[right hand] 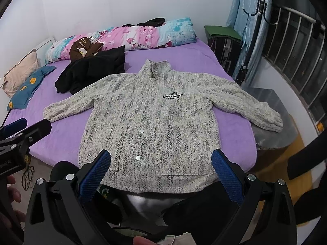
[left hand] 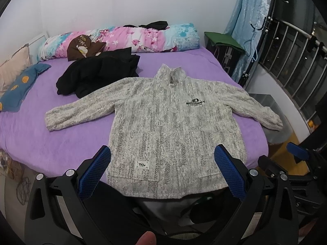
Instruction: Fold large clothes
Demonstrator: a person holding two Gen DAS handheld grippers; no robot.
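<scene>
A large grey-and-cream knit jacket (left hand: 163, 122) (right hand: 151, 122) lies flat and face up on the purple bed (left hand: 51, 143) (right hand: 61, 138), both sleeves spread out, collar toward the wall, hem hanging over the near edge. Its right sleeve cuff (right hand: 269, 118) overhangs the bed's right side. My left gripper (left hand: 162, 151) hovers open above the hem, nothing between its blue pads. Open too, my right gripper (right hand: 161, 155) hangs over the hem a little further right. In the left wrist view the right gripper's blue fingertip (left hand: 296, 152) shows at the right edge.
A heap of black clothes (left hand: 98, 73) (right hand: 90, 71) lies behind the left sleeve. A floral rolled quilt (left hand: 126, 38), a brown cap (left hand: 83, 49) and pillows (left hand: 18, 83) line the head of the bed. A grey stool (right hand: 273, 126) and barred window (right hand: 296, 51) stand at the right.
</scene>
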